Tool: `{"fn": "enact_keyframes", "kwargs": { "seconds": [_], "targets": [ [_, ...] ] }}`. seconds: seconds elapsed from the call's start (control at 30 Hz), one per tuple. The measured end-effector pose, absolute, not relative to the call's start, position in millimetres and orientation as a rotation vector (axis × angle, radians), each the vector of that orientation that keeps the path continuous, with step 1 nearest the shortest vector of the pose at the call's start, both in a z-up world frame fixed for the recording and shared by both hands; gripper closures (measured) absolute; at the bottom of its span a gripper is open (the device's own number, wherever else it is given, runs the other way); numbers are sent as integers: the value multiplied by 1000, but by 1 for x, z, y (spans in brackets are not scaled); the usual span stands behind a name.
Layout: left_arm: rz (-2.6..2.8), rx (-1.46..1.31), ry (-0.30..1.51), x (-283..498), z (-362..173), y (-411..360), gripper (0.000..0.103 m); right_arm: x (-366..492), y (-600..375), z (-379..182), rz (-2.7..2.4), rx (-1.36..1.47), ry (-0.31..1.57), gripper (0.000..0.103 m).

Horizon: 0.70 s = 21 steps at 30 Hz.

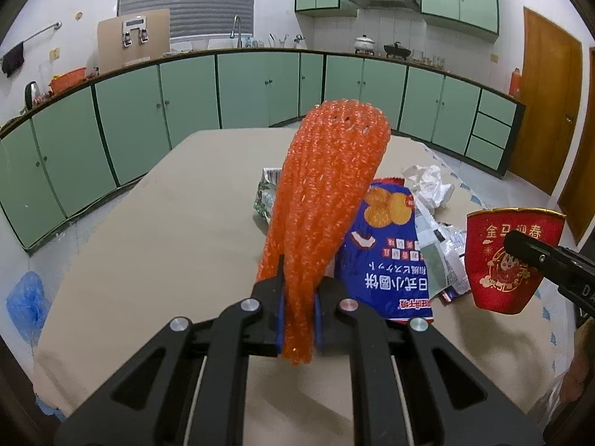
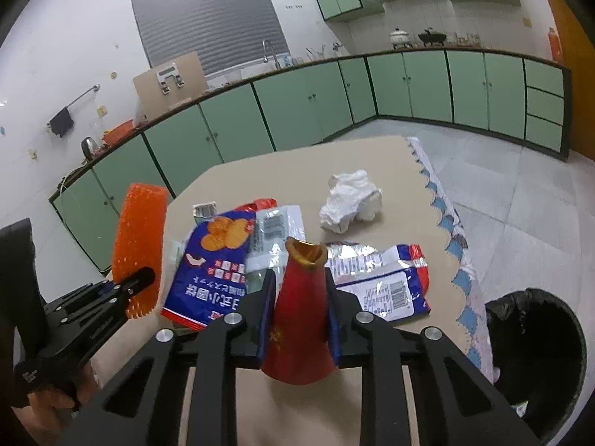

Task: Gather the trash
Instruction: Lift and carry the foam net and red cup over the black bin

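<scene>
Left gripper [image 1: 297, 316]: jaws clamped on orange foam net [image 1: 327, 193], upright above the desk [image 1: 148, 241]. Right gripper [image 2: 297, 304]: jaws pinched on red paper cup [image 2: 301, 297], lifted clear. Bin [image 2: 539, 334] low beside the desk edge. Risk: squashed cup slipping free, or missing the bin's mouth.
</scene>
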<state>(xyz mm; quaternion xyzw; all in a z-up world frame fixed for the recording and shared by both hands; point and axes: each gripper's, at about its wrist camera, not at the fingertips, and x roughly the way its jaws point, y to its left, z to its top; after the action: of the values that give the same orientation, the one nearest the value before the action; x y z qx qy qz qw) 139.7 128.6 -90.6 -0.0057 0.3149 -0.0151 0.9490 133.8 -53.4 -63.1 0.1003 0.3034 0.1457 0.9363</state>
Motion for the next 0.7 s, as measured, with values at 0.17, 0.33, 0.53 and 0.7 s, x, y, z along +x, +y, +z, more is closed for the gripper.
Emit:
{"fn": "enact_keyframes", "kwargs": {
  "seconds": [0.17, 0.33, 0.53, 0.7],
  "targets": [
    [-35, -14, 617, 133, -79, 128, 93, 124, -51, -49, 316, 184, 583, 83],
    [-57, -6, 591, 125, -69, 119, 93, 116, -52, -39, 327, 174, 561, 85],
    [-82, -4, 575, 118, -63, 108, 94, 103, -59, -28, 322, 164, 529, 85],
    [-116, 9, 559, 113, -59, 92, 93, 91, -72, -20, 300, 166, 502, 85]
  ]
}}
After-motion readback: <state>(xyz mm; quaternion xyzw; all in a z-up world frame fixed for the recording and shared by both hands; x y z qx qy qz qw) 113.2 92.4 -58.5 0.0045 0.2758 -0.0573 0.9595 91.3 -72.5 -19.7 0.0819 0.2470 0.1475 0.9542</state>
